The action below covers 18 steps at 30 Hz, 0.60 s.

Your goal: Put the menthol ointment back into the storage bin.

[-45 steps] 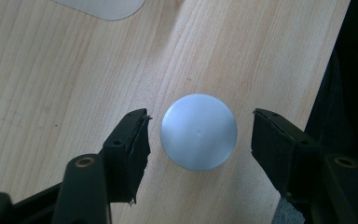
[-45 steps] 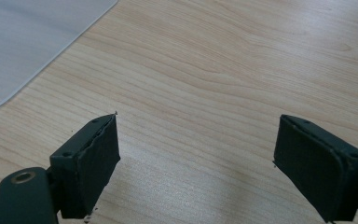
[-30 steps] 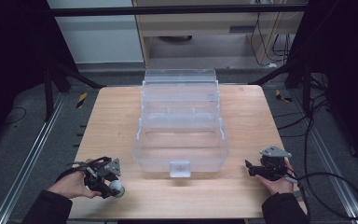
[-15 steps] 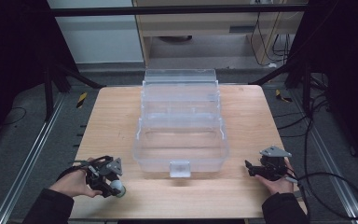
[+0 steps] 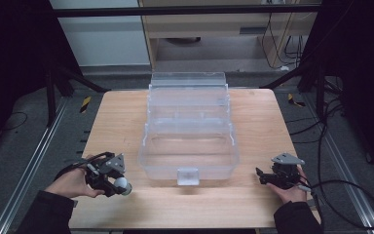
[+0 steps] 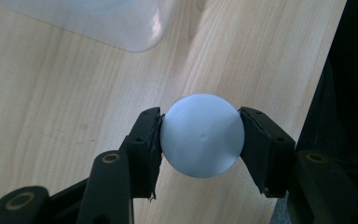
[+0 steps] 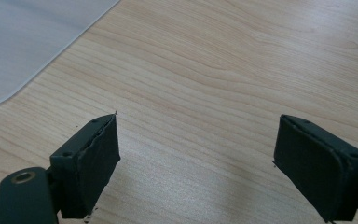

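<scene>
Left gripper point(image 6: 200, 135) clamped on white ball point(image 6: 202, 135) (underside hidden); right gripper point(image 7: 196, 163) jaws apart.

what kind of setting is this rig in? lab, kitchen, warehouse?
Most likely a lab or data-collection workstation. A bare wooden table stands inside a dark metal frame, loose cables trail over a grey floor, and the only props are a clear plastic bin and a white ball.

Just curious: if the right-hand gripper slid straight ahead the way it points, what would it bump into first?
Probably the clear plastic box: the right gripper, jaws open and empty, points left toward its near corner. Only bare table lies between.
</scene>
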Motion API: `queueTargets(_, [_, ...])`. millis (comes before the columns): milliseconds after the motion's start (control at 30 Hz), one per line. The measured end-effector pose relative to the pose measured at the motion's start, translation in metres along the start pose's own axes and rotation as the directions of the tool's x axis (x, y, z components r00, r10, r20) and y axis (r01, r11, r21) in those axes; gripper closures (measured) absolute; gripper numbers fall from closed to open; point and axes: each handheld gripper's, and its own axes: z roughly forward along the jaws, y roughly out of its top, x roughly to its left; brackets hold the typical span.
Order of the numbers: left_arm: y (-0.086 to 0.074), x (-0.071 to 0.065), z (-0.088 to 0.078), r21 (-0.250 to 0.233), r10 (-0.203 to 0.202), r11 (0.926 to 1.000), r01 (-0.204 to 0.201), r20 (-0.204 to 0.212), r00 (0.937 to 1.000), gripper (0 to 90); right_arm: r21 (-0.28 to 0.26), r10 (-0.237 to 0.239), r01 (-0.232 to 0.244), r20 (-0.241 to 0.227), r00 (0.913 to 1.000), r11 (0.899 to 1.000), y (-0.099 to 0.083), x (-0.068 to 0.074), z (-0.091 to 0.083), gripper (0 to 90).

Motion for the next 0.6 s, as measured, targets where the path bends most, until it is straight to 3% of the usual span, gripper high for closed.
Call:
queueTargets(300, [0.009, 0.017, -0.023, -0.048, -0.027, 0.9985, 0.026, -0.026, 0.9993, 50.0, 0.006, -0.005, 0.005, 0.007, 1.0000, 1.000, 0.000, 0.001, 0.000, 14.1])
queueTargets(600, [0.026, 0.033, -0.049, -0.053, -0.036, 0.9980, 0.034, -0.040, 0.9986, 50.0, 0.007, -0.009, 0.009, 0.009, 0.9999, 1.000, 0.000, 0.000, 0.000, 13.9])
